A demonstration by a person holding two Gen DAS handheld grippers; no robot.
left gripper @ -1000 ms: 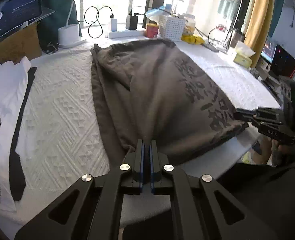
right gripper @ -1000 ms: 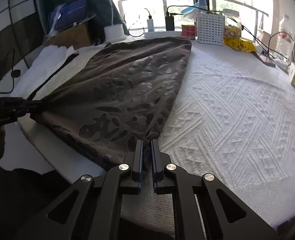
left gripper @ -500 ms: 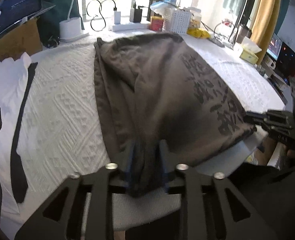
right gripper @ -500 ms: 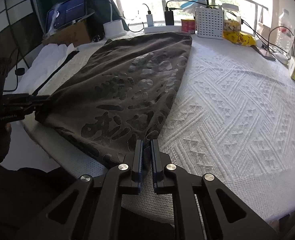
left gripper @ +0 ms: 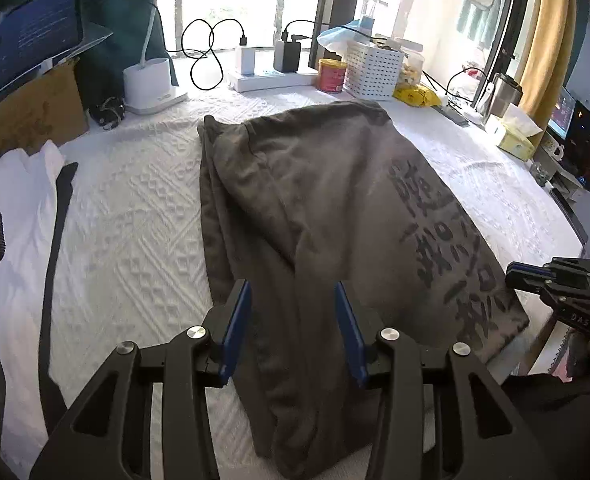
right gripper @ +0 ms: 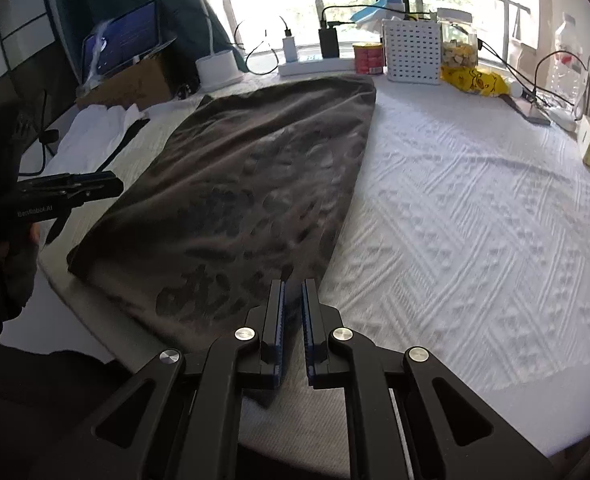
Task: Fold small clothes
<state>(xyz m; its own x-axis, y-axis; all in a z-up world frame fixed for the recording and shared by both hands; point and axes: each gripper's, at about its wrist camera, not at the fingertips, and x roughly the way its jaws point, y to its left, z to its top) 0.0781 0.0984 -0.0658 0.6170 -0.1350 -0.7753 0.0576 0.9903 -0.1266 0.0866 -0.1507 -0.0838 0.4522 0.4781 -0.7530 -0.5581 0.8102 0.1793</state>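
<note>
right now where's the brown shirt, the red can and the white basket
brown shirt [left gripper: 335, 208], left wrist view, middle of the fabric
red can [left gripper: 332, 76], left wrist view, front of the can's side
white basket [right gripper: 413, 50], right wrist view, perforated front wall

Blown-out backlight from windows [left gripper: 231, 12], fisheye-bent edges, slight motion blur.

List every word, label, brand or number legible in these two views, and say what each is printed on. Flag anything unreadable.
"BenRobot.AI": on the side of the left gripper, seen from the right wrist view.
"DAS": on the body of the right gripper, seen from the left wrist view; small, so uncertain.
Large dark characters on the brown garment: not readable.
Red can label: too blurred.
Laptop screen text: too small.
</note>
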